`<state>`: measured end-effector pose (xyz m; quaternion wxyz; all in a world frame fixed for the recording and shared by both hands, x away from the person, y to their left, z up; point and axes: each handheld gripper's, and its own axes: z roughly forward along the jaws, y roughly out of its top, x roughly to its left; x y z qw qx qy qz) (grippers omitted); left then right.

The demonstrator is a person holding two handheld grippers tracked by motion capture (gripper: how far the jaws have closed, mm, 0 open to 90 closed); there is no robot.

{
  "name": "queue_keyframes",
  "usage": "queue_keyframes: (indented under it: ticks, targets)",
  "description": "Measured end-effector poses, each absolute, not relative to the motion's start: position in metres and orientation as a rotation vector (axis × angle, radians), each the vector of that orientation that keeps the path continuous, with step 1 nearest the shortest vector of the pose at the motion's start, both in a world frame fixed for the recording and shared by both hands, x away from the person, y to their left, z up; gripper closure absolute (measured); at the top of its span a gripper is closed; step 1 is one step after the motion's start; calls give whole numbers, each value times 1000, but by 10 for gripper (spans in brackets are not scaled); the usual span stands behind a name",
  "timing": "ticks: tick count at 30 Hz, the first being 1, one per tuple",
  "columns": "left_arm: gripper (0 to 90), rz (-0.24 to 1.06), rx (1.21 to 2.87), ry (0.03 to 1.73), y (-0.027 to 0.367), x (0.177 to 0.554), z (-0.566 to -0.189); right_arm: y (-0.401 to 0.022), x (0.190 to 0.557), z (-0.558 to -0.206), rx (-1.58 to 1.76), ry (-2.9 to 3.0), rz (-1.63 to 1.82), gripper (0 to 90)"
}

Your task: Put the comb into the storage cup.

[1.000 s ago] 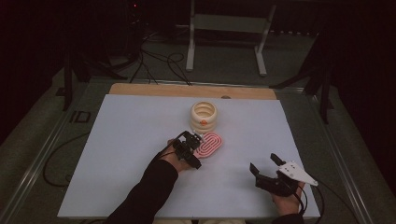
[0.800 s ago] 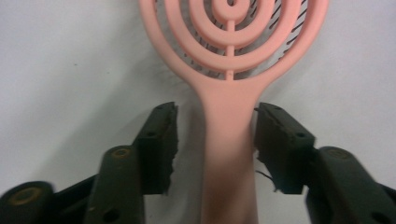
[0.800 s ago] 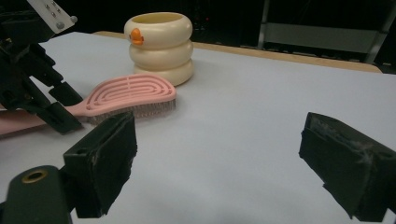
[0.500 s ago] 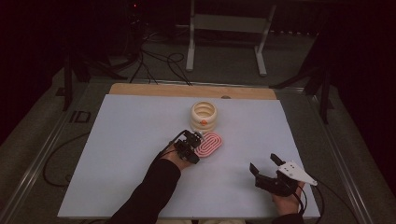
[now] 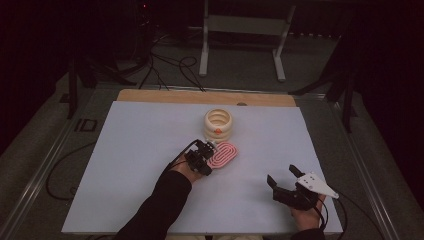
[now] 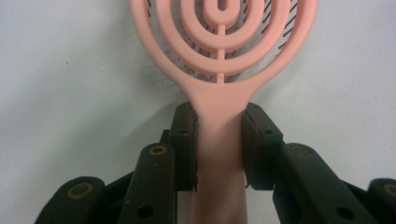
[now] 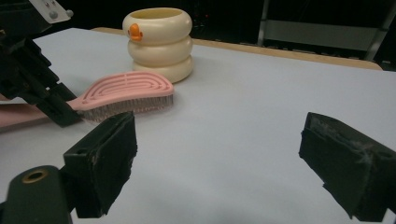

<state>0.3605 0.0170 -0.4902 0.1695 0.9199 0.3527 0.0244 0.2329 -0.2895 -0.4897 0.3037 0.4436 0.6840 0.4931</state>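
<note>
Forearms enter from the bottom edge of the high view, the left one in a dark sleeve [image 5: 160,202] angled up toward the middle of the table [image 5: 125,165], the right one low at the near right corner. The left gripper [image 5: 204,158] points toward the far right, and its jaws are clamped on the neck of a pink hairbrush [image 5: 223,154] — in the left gripper view the black pads [image 6: 187,144] press both sides of the handle where it widens into the head. The brush lies bristles-down on the pale sheet near the table's centre, just in front of a cream stack of three rings [image 5: 218,125], close to it but apart in the right gripper view. The right gripper [image 5: 285,181] hovers well apart from the brush with its jaws spread wide and nothing between them.

Cut off in the left gripper view are the far end of the brush head and the lower handle. Whether the right gripper touches the sheet cannot be told.

The brush is smooth matte plastic with concentric looped slots, dark fine bristles beneath. The rings are glossy and rounded, with a small orange mark [image 7: 134,31] on the top one — its shape is too small to make out. The jaw pads look rough and worn.
</note>
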Motion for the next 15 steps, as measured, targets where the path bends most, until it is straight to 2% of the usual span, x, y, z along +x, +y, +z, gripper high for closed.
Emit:
queue_keyframes:
  ticks: [15]
  targets:
    - [700, 82, 2568, 990, 31, 353, -481, -288, 233, -491, 1183, 1820, 1303, 110]
